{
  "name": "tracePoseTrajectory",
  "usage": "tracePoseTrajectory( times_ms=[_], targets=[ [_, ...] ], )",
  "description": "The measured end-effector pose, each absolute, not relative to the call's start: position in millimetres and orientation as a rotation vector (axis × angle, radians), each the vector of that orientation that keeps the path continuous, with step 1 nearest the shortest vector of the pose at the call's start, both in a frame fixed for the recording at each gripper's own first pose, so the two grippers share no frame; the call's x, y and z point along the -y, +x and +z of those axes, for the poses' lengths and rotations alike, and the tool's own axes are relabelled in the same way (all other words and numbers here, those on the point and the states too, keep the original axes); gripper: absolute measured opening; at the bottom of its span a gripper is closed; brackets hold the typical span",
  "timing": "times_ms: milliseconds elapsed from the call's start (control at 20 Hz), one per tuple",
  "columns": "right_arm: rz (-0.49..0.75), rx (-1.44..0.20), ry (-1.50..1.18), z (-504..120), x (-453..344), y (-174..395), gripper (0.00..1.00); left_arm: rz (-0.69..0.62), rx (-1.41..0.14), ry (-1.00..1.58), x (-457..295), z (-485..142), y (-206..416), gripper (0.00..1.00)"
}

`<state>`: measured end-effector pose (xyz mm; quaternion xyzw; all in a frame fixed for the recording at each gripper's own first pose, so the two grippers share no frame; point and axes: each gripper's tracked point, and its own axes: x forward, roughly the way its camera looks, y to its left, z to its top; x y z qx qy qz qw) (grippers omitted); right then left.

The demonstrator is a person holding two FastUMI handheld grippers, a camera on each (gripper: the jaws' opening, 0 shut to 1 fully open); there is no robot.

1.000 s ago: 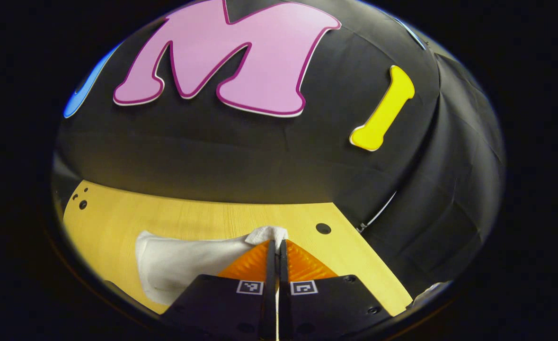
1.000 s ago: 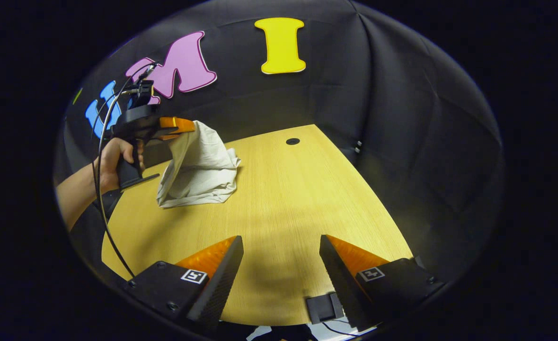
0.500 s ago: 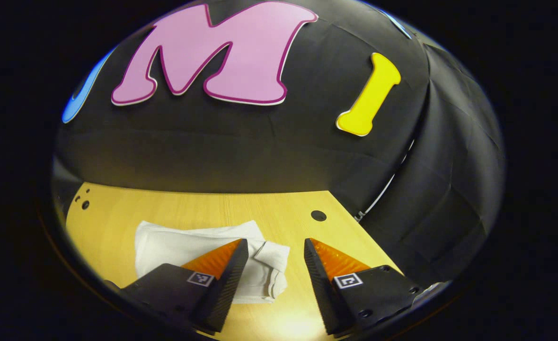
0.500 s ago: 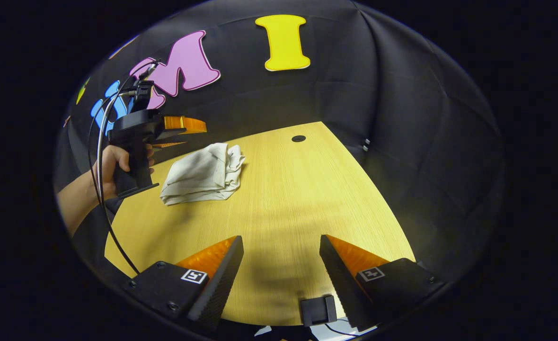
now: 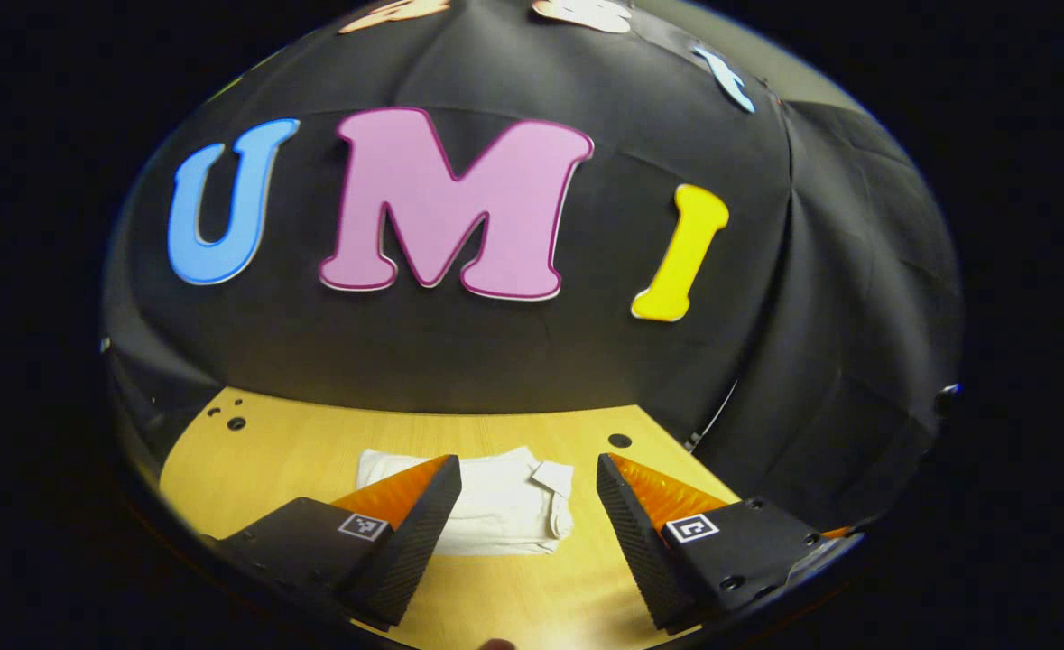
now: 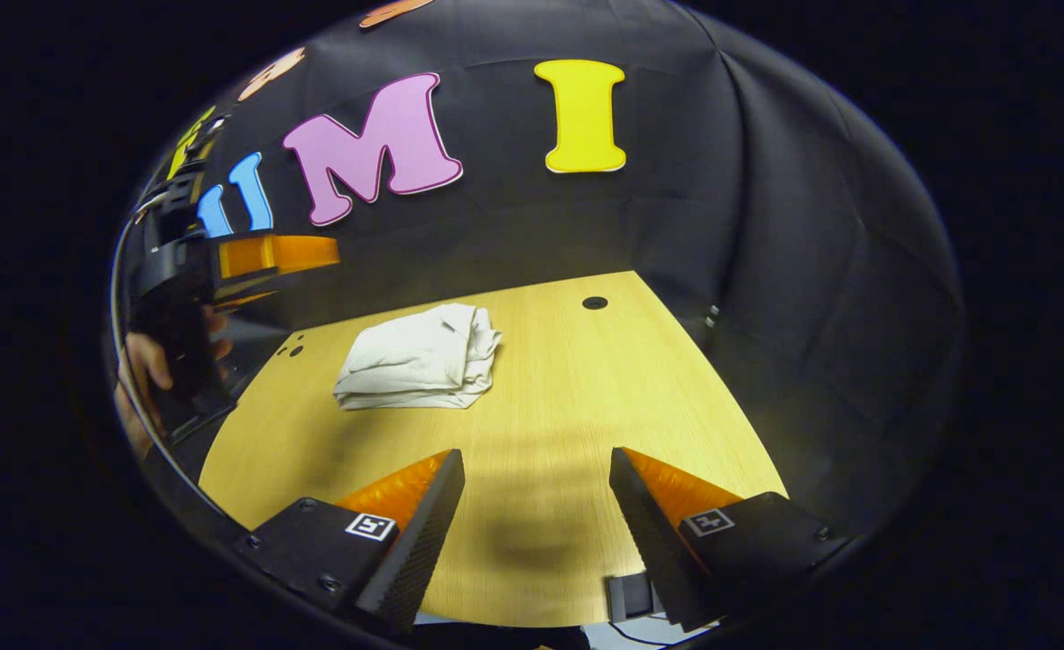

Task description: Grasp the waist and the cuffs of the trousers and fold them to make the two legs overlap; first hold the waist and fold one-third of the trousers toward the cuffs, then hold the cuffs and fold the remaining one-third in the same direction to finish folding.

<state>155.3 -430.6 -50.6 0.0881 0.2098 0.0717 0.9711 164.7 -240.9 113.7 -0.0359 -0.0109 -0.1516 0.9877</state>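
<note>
1. Left hand-held gripper (image 5: 528, 492) let go of the trousers (image 5: 495, 501) a moment ago; now its jaws are wide and it's backed off above the table (image 5: 270, 438).
2. Trousers sit mid-table as a compact folded bundle, so we'd call the fold basically done.
3. Right hand-held gripper (image 6: 536, 492) hangs wide, holding nothing, well apart from them.
4. No containers around.

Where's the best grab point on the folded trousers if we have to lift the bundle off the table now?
Probably the bunched edge of the folded trousers, the side facing the round hole in the table. The layers stack thickest there, so one pinch could catch them all. Bring the open right tool in low along the tabletop from that side. The opposite edge lies flat and thin, so it would likely peel open.
</note>
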Motion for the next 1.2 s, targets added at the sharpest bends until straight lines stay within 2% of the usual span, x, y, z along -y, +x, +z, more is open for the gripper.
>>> tracePoseTrajectory(
  times_ms=[350,800,1000,1200],
  targets=[
    [0.147,-0.317,0.169,-8,387,113,0.99,-0.199,0.041,-0.049,147,72,52,0.96],
    [0.249,-0.297,0.140,-17,294,36,0.99,-0.066,-0.040,-0.032,61,-18,-35,0.96],
    [0.284,-0.307,0.095,-22,278,23,0.99,-0.126,-0.125,-0.080,71,-54,-59,0.96],
    [0.306,-0.314,0.085,-22,266,12,0.99,-0.159,-0.102,-0.056,76,-44,-64,0.96]
  ],
)
